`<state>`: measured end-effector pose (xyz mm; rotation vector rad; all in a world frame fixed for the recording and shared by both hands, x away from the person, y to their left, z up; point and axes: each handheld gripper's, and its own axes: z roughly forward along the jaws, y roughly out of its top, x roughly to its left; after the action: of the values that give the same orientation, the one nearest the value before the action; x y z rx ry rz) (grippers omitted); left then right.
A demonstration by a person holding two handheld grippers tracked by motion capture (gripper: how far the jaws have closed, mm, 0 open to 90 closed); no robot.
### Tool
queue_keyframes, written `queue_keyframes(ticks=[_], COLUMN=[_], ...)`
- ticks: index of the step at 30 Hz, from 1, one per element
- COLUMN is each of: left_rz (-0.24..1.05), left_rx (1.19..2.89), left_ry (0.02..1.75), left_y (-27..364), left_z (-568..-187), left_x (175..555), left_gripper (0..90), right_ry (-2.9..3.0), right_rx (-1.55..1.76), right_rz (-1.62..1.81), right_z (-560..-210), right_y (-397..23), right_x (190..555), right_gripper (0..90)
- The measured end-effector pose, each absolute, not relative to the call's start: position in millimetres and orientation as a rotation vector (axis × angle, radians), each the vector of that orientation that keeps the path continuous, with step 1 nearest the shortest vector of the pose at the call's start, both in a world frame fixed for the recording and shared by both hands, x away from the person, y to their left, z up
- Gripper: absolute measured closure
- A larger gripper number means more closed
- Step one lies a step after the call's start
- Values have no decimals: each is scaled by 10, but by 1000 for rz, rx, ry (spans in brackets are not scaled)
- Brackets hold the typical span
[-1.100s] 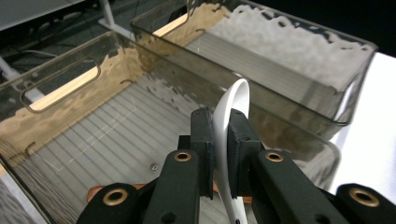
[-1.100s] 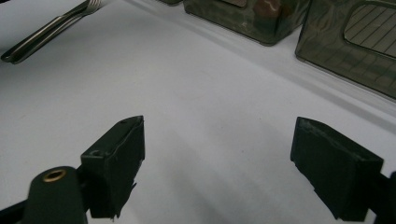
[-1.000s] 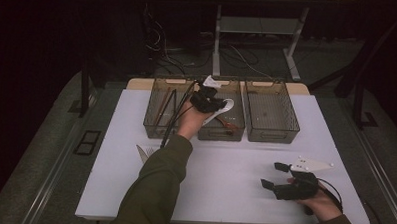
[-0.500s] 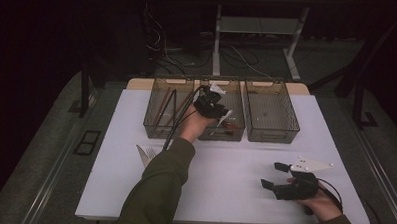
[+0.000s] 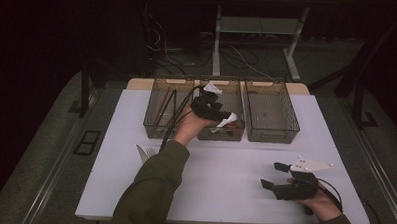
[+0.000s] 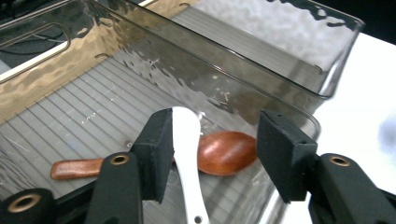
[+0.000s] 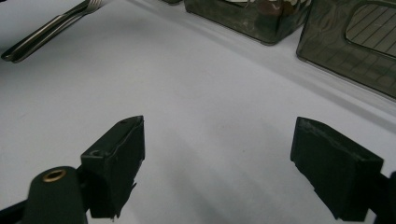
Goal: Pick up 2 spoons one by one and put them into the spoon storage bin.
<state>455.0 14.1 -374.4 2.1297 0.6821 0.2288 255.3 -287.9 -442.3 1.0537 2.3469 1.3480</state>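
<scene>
White surface point(image 5: 224, 183) carries three clear bins; over the middle bin point(image 5: 235, 136) the left hand-held gripper point(image 6: 212, 149) has just been opening, a white spoon point(image 6: 187, 154) leaning on one pad above a wooden spoon point(image 6: 224, 151); right hand-held gripper point(image 7: 217, 163) gapes empty near forks point(image 7: 51, 23)

White table point(image 5: 223, 193) carries three clear bins point(image 5: 271, 112) in a row along its far edge, with forks point(image 5: 146, 151) lying near its left side.
</scene>
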Motion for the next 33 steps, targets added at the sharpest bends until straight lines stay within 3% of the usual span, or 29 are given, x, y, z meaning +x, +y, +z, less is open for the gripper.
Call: queue_keyframes(ticks=[15,33], left_rz=[224,232], left_rx=[2086,2114], left_ry=[624,570], left_y=[395,639], left_z=[-3671,-3753], left_x=[4185,3736], left_gripper=[330,294], right_ry=[2350,2345], right_rx=[1053,1056], right_rz=[1340,1338], right_z=[-4426,-4427], right_y=[-2877,-2881], right_x=[2555,2554], right_gripper=[175,175])
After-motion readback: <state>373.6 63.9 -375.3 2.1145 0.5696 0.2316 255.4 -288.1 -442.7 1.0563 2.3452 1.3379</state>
